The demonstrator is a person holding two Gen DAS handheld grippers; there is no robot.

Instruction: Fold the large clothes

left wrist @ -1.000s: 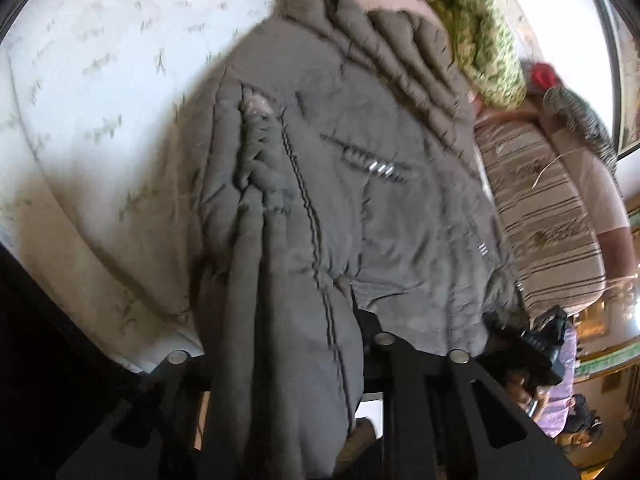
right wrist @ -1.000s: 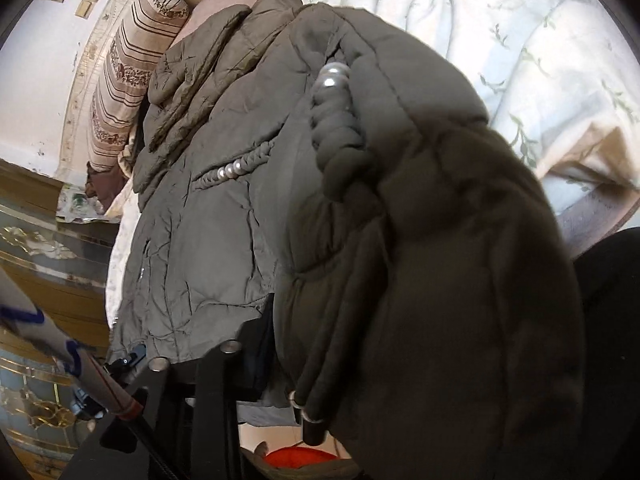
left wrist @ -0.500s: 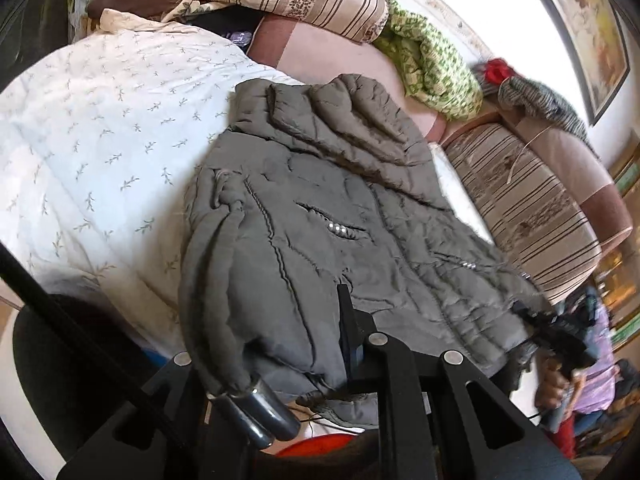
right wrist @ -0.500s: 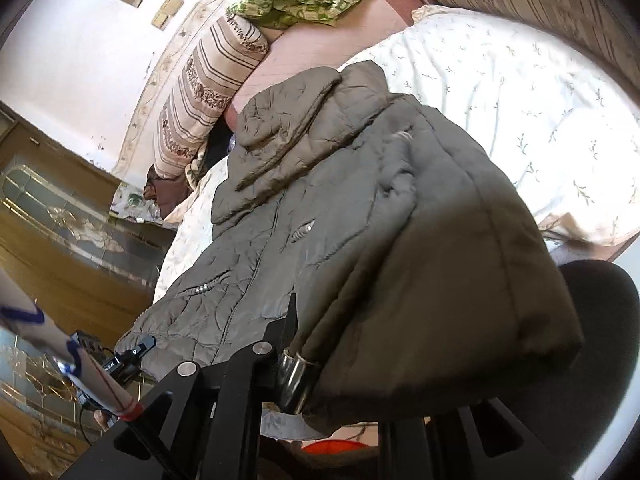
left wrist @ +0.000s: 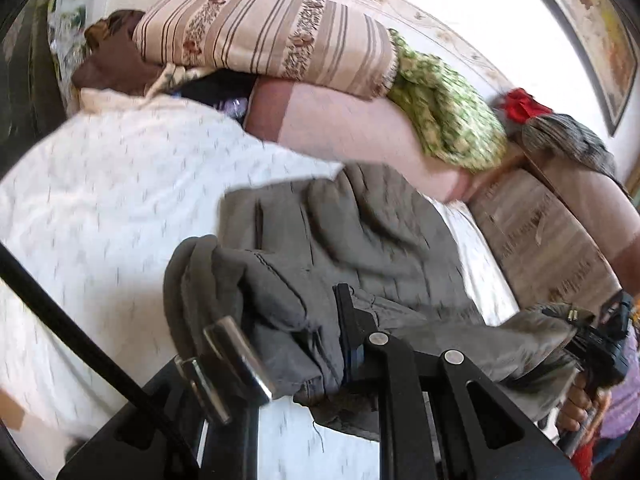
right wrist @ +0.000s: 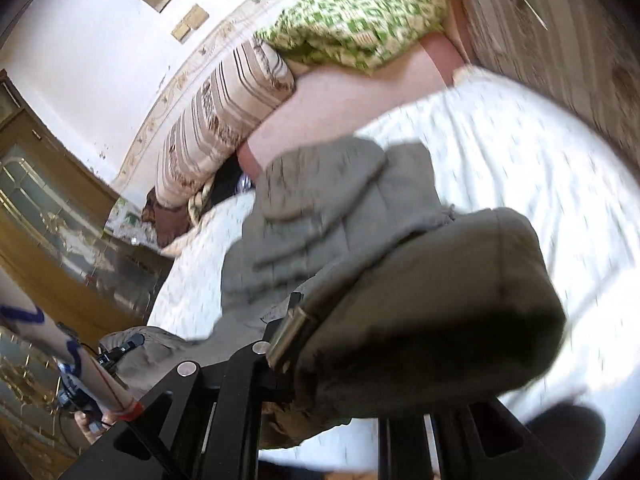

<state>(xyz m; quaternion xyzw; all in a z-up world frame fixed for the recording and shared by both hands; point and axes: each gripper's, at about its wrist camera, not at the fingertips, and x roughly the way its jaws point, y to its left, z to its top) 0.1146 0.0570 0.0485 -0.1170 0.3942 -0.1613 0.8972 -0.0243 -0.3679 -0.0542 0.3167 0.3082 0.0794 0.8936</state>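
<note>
A large grey-olive quilted jacket (left wrist: 352, 236) lies on a white floral bedsheet (left wrist: 120, 184). My left gripper (left wrist: 296, 344) is shut on a bunched corner of the jacket near its bottom hem and holds it lifted. My right gripper (right wrist: 344, 332) is shut on the other bottom corner of the jacket (right wrist: 432, 304), whose cloth drapes over the fingers and hides the right one. The jacket's hood end (right wrist: 320, 184) lies far, toward the pillows. Both views are blurred by motion.
A striped bolster pillow (left wrist: 264, 36) and a green patterned cloth (left wrist: 444, 112) sit on the pink sofa back (left wrist: 348, 124). A striped sofa arm (left wrist: 540, 232) is at right. A wooden cabinet (right wrist: 48, 216) stands to the left. The right gripper shows in the left wrist view (left wrist: 600, 340).
Both grippers have pulled back and lifted with the jacket's bottom corners, so the hem has come up off the bed edge and the jacket now looks farther away.
</note>
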